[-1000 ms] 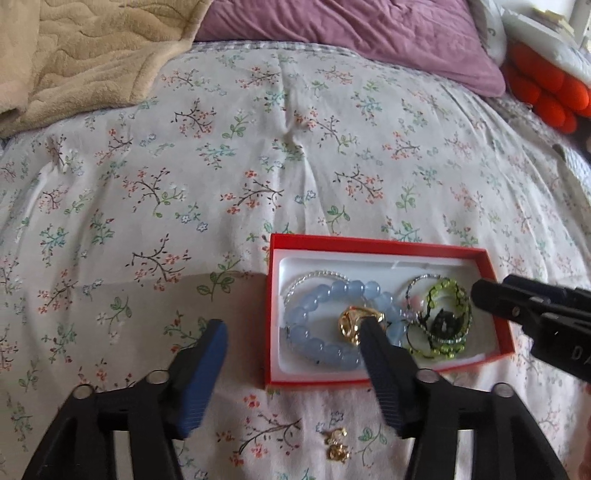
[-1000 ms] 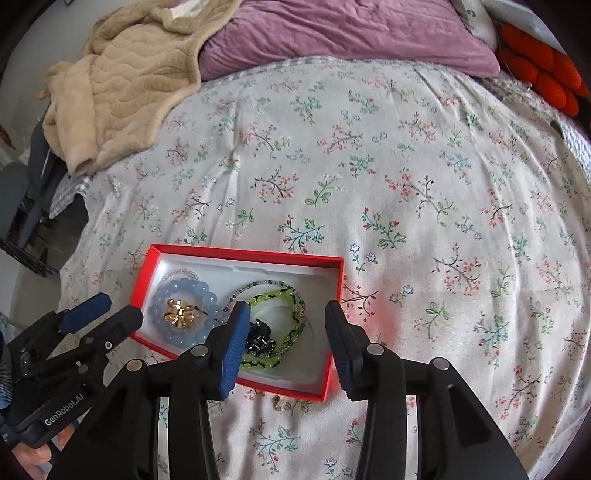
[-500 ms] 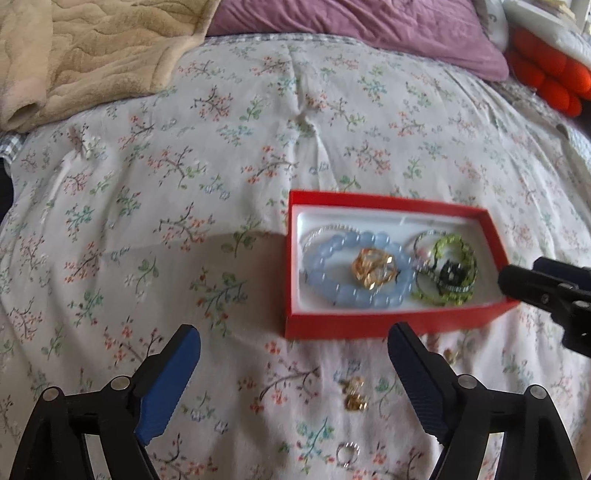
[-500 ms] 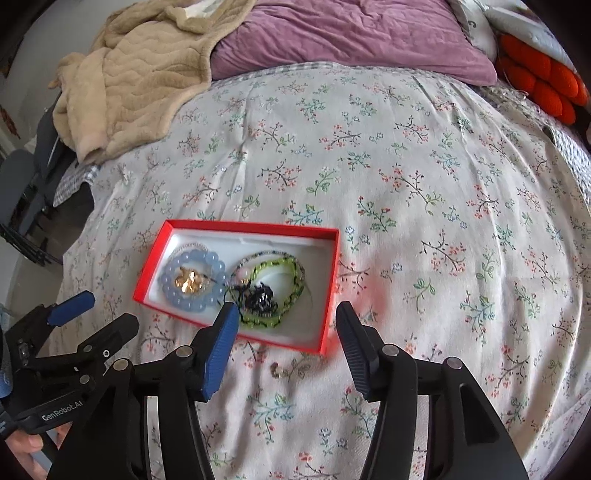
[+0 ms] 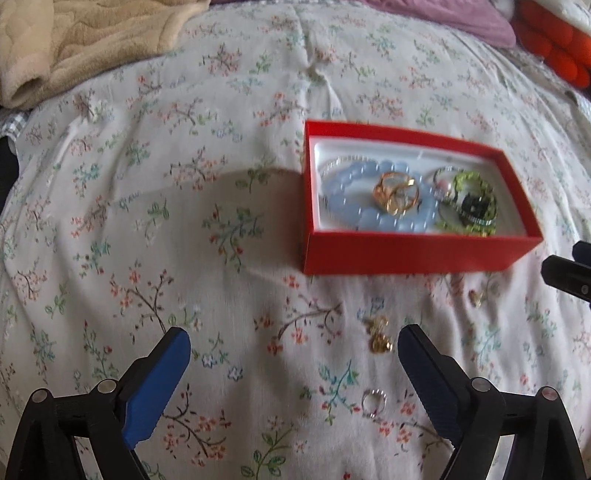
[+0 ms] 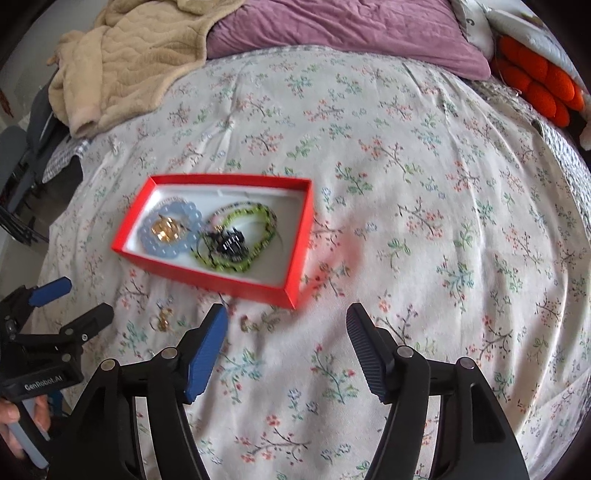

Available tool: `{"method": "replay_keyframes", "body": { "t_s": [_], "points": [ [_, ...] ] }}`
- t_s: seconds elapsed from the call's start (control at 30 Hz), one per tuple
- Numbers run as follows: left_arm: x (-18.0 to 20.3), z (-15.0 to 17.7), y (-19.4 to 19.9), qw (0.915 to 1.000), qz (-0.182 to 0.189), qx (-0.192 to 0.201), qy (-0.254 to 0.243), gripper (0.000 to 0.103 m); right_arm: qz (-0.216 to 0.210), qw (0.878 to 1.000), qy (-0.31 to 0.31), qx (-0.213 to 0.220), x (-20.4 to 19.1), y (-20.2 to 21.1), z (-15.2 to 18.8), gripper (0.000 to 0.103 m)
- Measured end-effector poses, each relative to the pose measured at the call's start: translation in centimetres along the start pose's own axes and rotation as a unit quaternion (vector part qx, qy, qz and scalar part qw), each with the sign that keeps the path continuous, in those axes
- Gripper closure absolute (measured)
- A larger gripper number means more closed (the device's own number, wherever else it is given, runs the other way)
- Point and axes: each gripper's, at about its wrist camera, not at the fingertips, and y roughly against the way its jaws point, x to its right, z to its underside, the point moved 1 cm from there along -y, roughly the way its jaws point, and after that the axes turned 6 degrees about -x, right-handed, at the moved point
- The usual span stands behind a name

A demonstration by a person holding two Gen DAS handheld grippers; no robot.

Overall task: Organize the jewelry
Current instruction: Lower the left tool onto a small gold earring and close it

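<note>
Both grippers have backed off the red box [image 5: 417, 254] since a second ago, when their fingers overlapped it. Left gripper [image 5: 293, 349]: jaws opening, wide, nothing between them but bedspread [image 5: 184, 221]. Right gripper [image 6: 286, 325]: jaws also opening, empty. Box sits left of centre on the bed, holding a blue bead bracelet [image 5: 369, 218] with gold rings [image 5: 397, 192] on it and green beaded bracelets [image 5: 469, 199] to the right. Loose on the cloth, near side of the box: gold earrings [image 5: 378, 334], a silver ring [image 5: 373, 400], one small gold piece [image 5: 476, 297]. Likely the next pickups, hence the spread jaws. Floral bedspread, soft and creased; beige blanket [image 6: 129, 62] and purple pillow [image 6: 332, 29] at far end.
</note>
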Motion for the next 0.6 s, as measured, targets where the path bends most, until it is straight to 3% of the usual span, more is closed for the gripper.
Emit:
{"method": "replay_keyframes", "body": {
  "t_s": [0.27,0.5,0.6],
  "points": [
    [0.4,1.3,-1.9,0.9991,0.014,-0.038,-0.005,0.009,0.015,0.999,-0.003,-0.037,1.2,-1.5,1.4,0.032],
    [0.9,1.6,-2.3,0.9978,0.045,-0.047,0.011,0.01,0.014,0.999,-0.009,-0.049,1.7,-1.8,1.8,0.032],
    [1.3,1.5,-2.6,0.9968,0.061,-0.048,0.02,0.019,0.013,0.998,-0.009,-0.053,1.8,-2.0,1.9,0.032]
  ]
}}
